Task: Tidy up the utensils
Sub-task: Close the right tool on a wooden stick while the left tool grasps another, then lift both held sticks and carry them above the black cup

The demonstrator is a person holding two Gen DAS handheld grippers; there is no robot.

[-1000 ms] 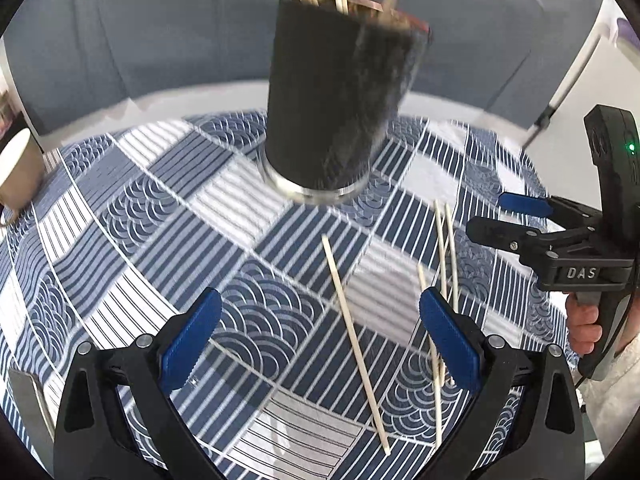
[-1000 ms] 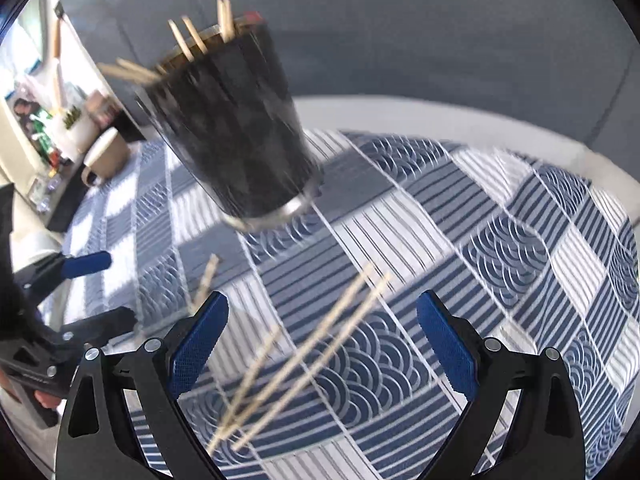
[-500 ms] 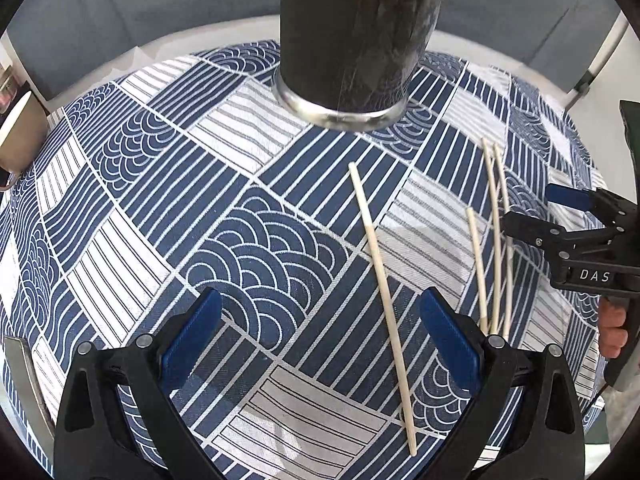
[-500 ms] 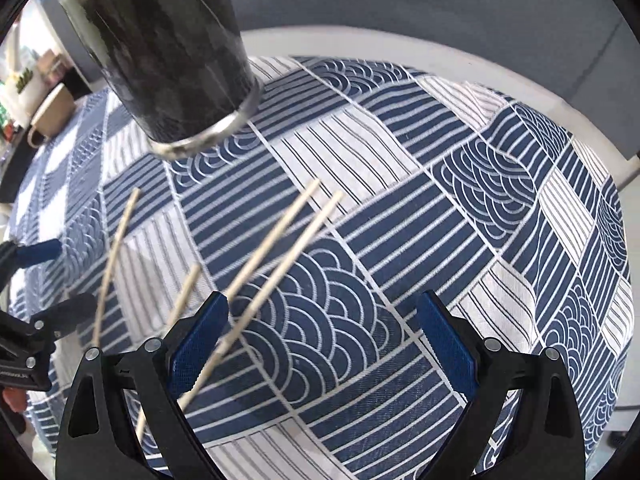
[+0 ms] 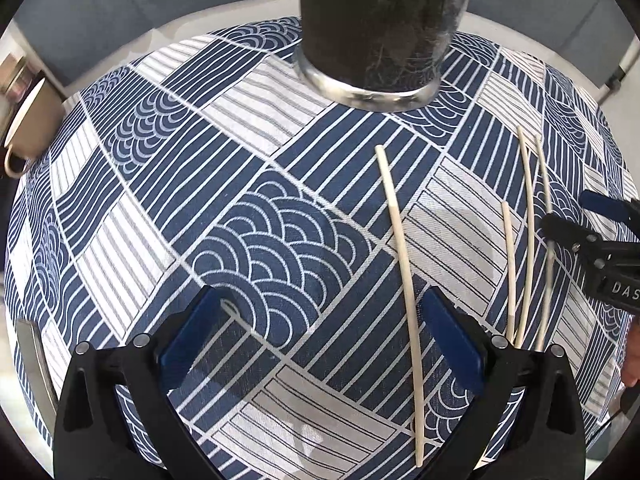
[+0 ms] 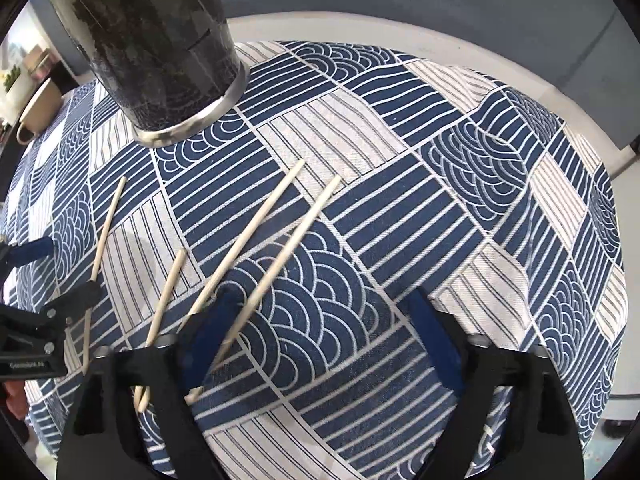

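Both grippers are hanging spread and empty: left gripper [image 5: 320, 344] beside a lone pale chopstick [image 5: 400, 248], right gripper [image 6: 320, 344] over three more chopsticks [image 6: 256, 236]. Farther off, the dark holder [image 5: 380, 20] is standing on the patterned tablecloth [image 5: 160, 184].

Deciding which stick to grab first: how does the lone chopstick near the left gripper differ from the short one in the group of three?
The lone chopstick looks clearly longer than the short chopstick. The lone one lies apart by itself; the short one lies close beside two longer sticks. The lone one runs down between the left gripper's fingers; the short one lies outside them, nearer the right gripper. Both are pale, thin, and flat on the patterned cloth.
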